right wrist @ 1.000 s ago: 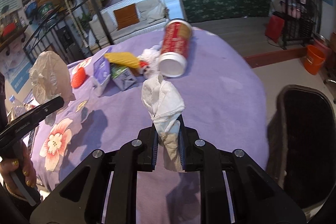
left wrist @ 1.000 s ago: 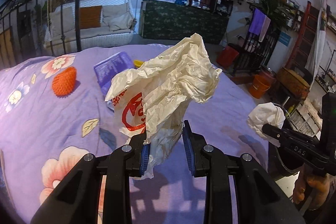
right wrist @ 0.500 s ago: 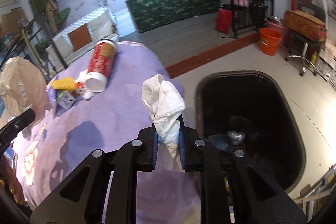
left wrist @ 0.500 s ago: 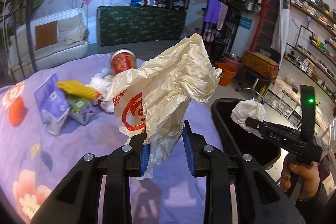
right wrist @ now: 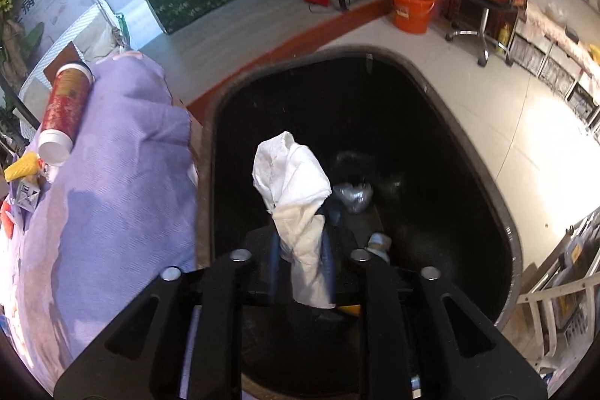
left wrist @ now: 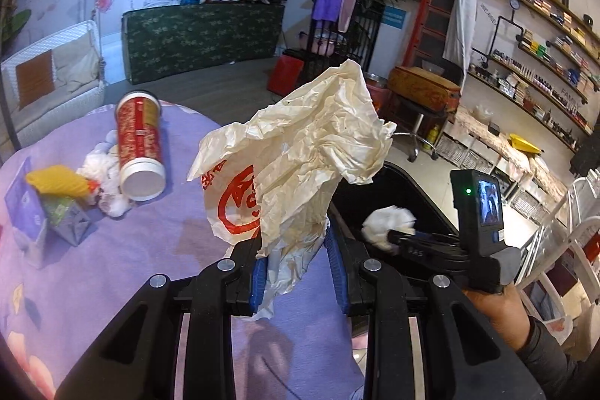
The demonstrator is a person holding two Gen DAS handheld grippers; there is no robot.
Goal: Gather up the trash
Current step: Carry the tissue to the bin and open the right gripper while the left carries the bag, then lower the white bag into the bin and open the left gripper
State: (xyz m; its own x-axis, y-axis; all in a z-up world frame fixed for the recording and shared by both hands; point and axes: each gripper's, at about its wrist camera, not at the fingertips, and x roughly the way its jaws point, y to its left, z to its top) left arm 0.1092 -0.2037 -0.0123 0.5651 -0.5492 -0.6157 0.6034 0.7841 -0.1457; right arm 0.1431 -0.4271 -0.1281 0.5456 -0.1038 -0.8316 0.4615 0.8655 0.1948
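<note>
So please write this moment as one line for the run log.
left gripper: holding plastic bag | right gripper: jaws just opening, tissue between them, over bin | cup: on table

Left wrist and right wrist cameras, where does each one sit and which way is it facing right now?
Left wrist: on the left gripper, facing across the purple table to the shop; shows its fingers clamping a crumpled wrapper, plus the right hand.
Right wrist: on the right gripper, angled down into the black bin; its jaws have just been opening around a white tissue.
Shared: tissue, bin, table, red can.
</note>
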